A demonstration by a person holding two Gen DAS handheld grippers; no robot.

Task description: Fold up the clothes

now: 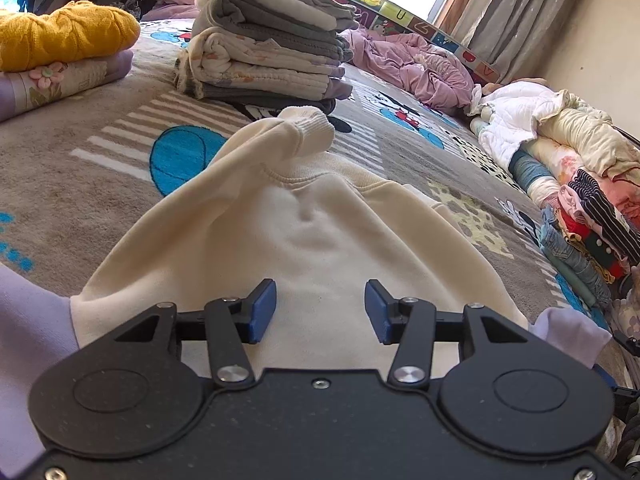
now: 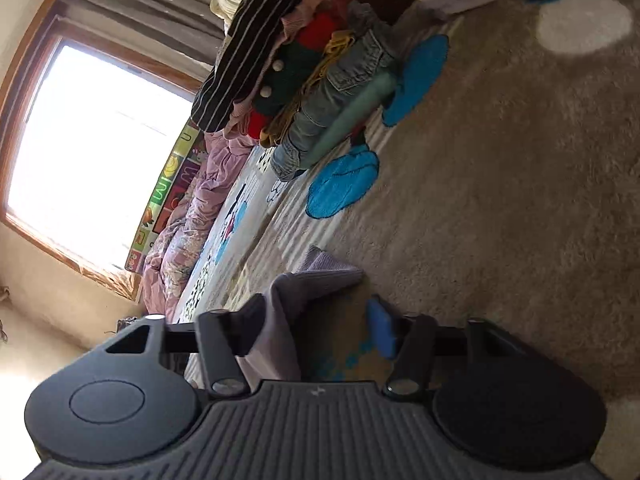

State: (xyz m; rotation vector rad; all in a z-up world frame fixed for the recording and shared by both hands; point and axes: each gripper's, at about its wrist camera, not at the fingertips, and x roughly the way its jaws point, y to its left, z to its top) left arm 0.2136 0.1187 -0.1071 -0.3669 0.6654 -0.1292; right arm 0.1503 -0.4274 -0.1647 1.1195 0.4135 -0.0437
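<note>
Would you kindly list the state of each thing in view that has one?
Left tool: open, hovering over the cream sweatshirt.
Right tool: open, lilac cloth draped across one finger.
Cream sweatshirt: spread out, one sleeve folded in.
Grey and white stack: folded.
Pink garment: crumpled, unfolded.

Light: daylight from the window (image 2: pixel 96 152), bright in both views.
Glare: window pane blown out to white in the right wrist view; top edge of the left wrist view is overexposed too.
Shadows: soft, under the sweater (image 1: pixel 304 240) folds and beside the folded stack (image 1: pixel 268 40).
Blur: right wrist view is smeared by motion, worst on the rug (image 2: pixel 500 200); left wrist view is sharp.
Distortion: fisheye bends the edges; dark corners; right view is tilted.
</note>
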